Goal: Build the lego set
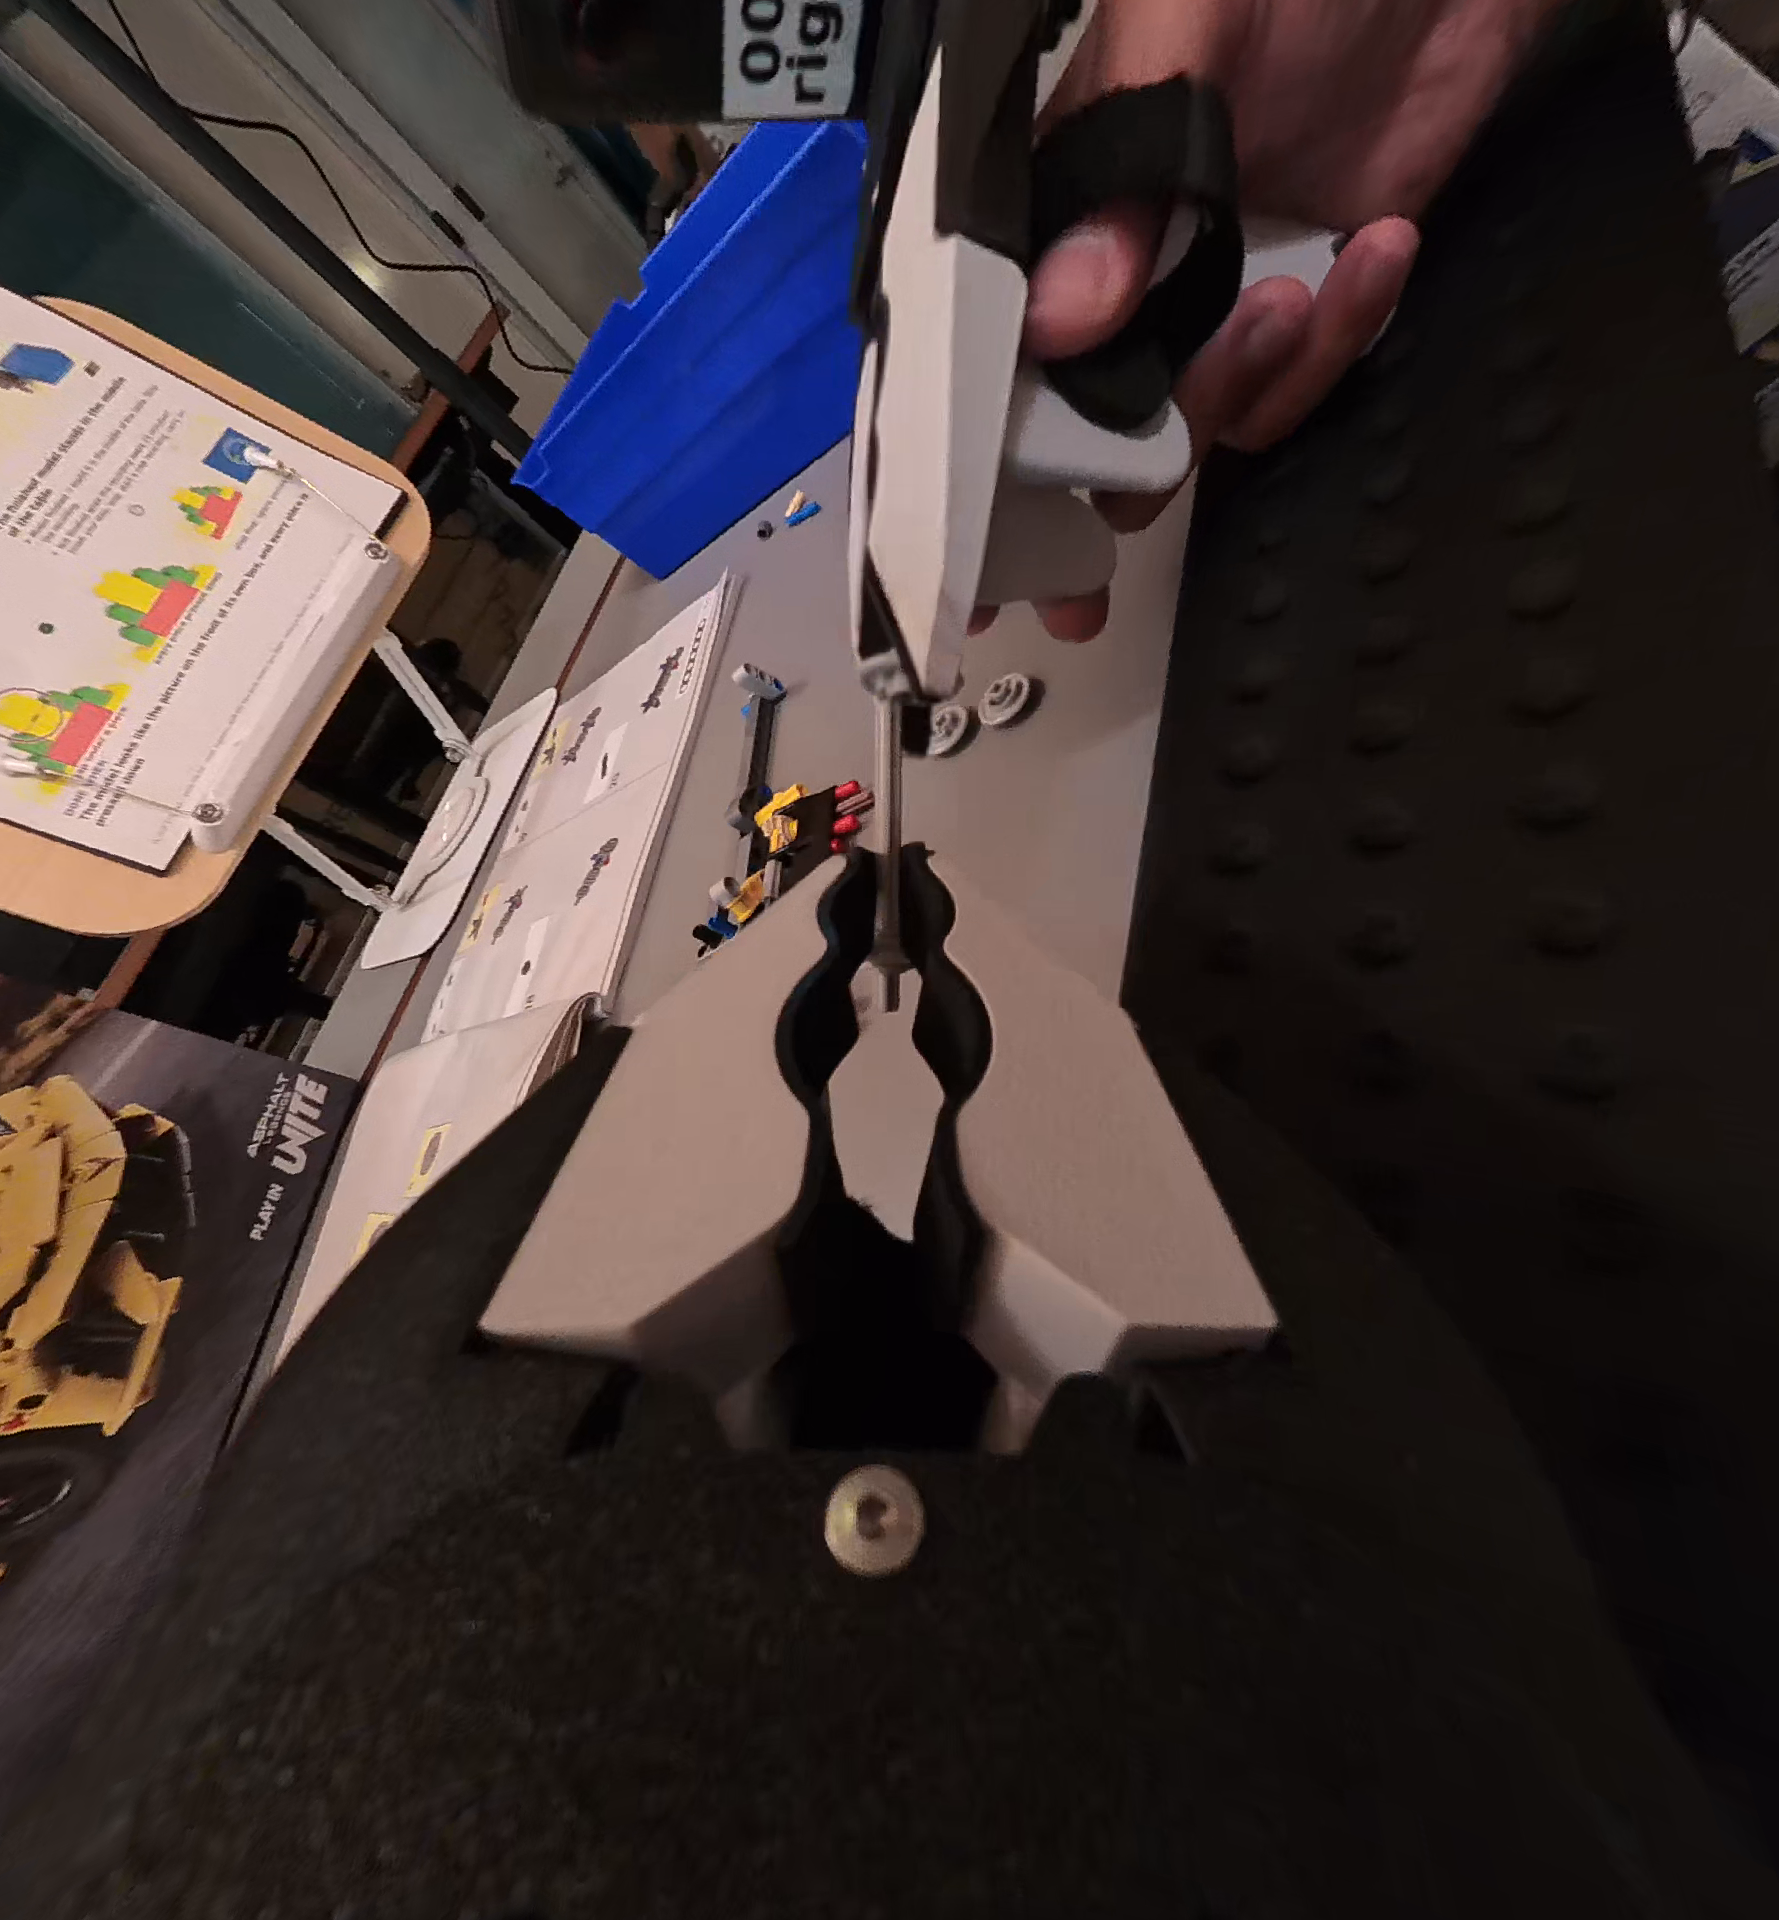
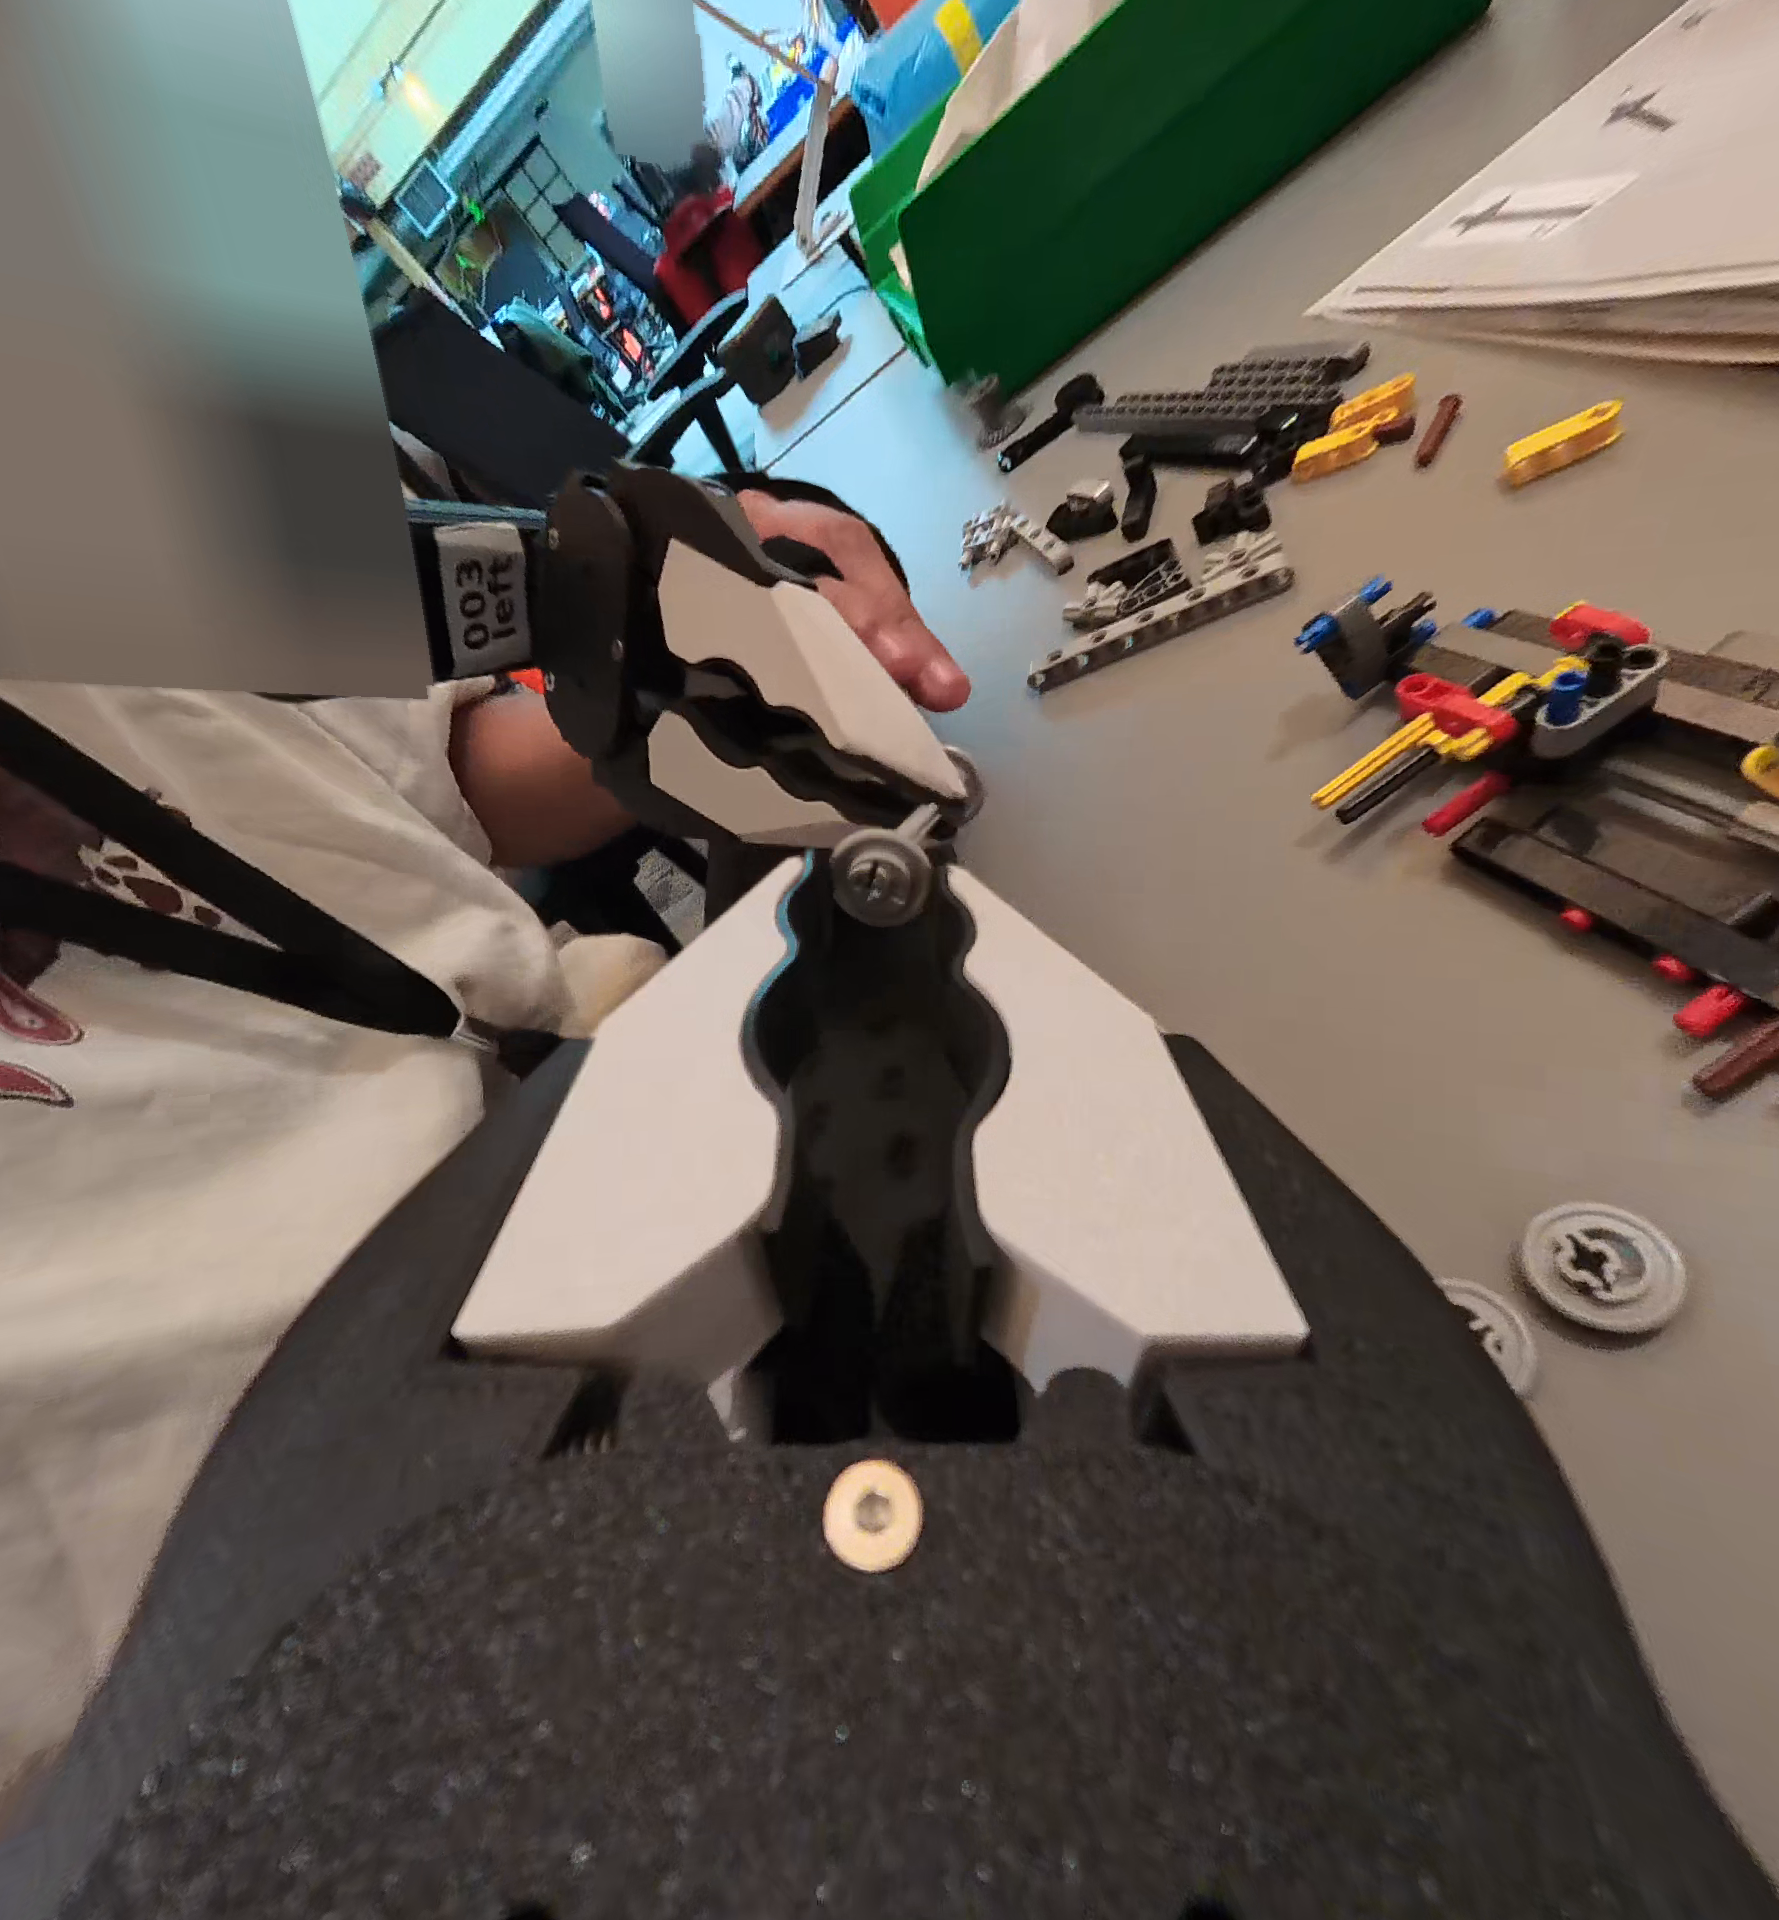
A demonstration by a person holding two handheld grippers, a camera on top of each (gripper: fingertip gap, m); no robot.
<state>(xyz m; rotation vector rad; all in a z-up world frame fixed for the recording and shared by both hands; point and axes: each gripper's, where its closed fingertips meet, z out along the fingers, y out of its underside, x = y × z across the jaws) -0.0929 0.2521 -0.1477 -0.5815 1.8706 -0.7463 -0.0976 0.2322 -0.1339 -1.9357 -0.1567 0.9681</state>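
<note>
Pinching one end of a thin grey Lego axle (image 1: pixel 887 831), the left gripper (image 1: pixel 885 914) has its black wavy jaws pressed onto the rod near their tips. The right gripper (image 1: pixel 906 675) clamps the other end, where a small grey round bush (image 2: pixel 880 868) sits on the axle between its jaw tips; in the right wrist view that gripper (image 2: pixel 880 883) is closed on the bush, with the left gripper (image 2: pixel 942 795) meeting it nose to nose. Both tools hold the axle in the air above the grey desk (image 2: pixel 1124 1039).

A hand (image 1: pixel 1280 260) wraps the right gripper's handle, and another hand (image 2: pixel 885 623) grips the left one, beside a white sleeve (image 2: pixel 241 1039).

Two grey round wheel hubs (image 2: pixel 1600 1265) lie on the desk just beside the right gripper. Farther toward the middle of the desk rests the partly built black Lego chassis with red, yellow and blue pins (image 2: pixel 1643 748). Beyond it lies a scatter of loose black, grey and yellow Lego pieces (image 2: pixel 1207 488), near a green plastic bin (image 2: pixel 1124 187) at the far edge. An open white instruction booklet (image 1: pixel 594 810) lies flat alongside the chassis, a blue plastic bin (image 1: pixel 719 353) stands behind it, and a box printed with a yellow car (image 1: pixel 64 1299) sits by the desk's near corner.
</note>
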